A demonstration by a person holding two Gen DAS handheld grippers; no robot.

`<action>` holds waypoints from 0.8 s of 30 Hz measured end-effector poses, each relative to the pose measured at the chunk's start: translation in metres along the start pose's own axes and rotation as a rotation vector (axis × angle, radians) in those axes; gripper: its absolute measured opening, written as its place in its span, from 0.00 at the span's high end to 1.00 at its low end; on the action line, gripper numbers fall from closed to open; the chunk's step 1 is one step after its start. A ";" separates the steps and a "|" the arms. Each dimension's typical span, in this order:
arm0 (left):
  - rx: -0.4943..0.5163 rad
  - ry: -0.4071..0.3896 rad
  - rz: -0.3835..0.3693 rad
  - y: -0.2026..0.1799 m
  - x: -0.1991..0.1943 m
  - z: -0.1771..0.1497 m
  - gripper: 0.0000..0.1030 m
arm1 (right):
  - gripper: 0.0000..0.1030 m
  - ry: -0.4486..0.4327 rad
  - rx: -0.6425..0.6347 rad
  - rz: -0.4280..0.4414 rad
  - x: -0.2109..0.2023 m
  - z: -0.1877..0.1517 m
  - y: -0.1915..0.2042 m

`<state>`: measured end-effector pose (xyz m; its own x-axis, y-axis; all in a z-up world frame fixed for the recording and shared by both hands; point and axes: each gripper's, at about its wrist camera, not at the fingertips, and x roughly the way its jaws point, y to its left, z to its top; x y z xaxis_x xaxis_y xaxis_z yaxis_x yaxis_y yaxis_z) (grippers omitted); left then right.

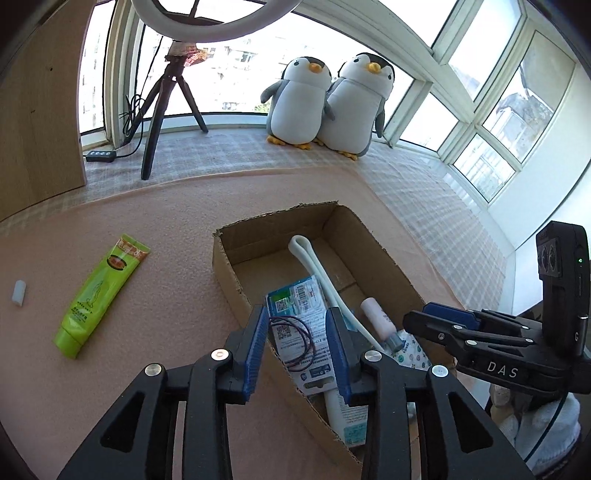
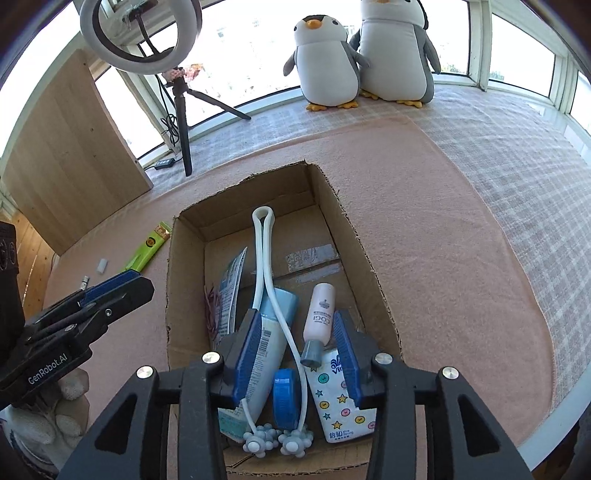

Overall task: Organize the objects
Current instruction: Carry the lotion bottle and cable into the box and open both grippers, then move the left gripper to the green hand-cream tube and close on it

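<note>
Now we hold both grippers over the box [image 2: 369, 273], which sits on the pink surface [image 2: 424, 221].

Our left gripper [image 1: 297, 347] has its jaws spread, gripping nothing. Between them, lower down, we see the box's near-left wall and a printed packet [image 1: 303, 314] with a purple hair tie [image 1: 295, 343] lying on it. The green tube [image 1: 99, 295] lies outside the box, well to the left of these jaws, flat on the surface, with a small white cap [image 1: 18, 292] further left.

Our right gripper [image 2: 293, 354] is also released, jaws apart and empty above the box's near end. Between them lie a white looped massager [image 2: 264, 258], a pale blue tube [image 2: 266, 343] just beside the left jaw, a blue lid [image 2: 285, 397], and a pink bottle [image 2: 321, 314] whose grey cap points toward us. A star-patterned packet [image 2: 338, 402] lies under the right jaw. All of these rest inside the box.

Two penguin toys [image 1: 328, 103] stand at the window, and a ring light [image 2: 140, 33] stands on a tripod.
</note>
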<state>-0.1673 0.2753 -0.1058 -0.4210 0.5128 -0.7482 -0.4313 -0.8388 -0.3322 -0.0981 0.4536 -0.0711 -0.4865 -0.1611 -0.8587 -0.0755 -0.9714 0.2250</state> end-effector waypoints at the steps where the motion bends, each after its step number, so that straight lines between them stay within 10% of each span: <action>1: 0.003 -0.001 0.003 0.001 -0.001 0.000 0.66 | 0.63 0.001 0.002 0.002 0.000 0.000 0.001; 24: -0.132 0.032 0.137 0.130 -0.035 -0.008 0.67 | 0.59 -0.001 -0.006 0.097 -0.008 -0.021 0.076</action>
<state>-0.2026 0.1467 -0.1274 -0.4422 0.3880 -0.8087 -0.2626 -0.9181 -0.2969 -0.0817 0.3773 -0.0573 -0.4921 -0.2545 -0.8325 -0.0230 -0.9522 0.3047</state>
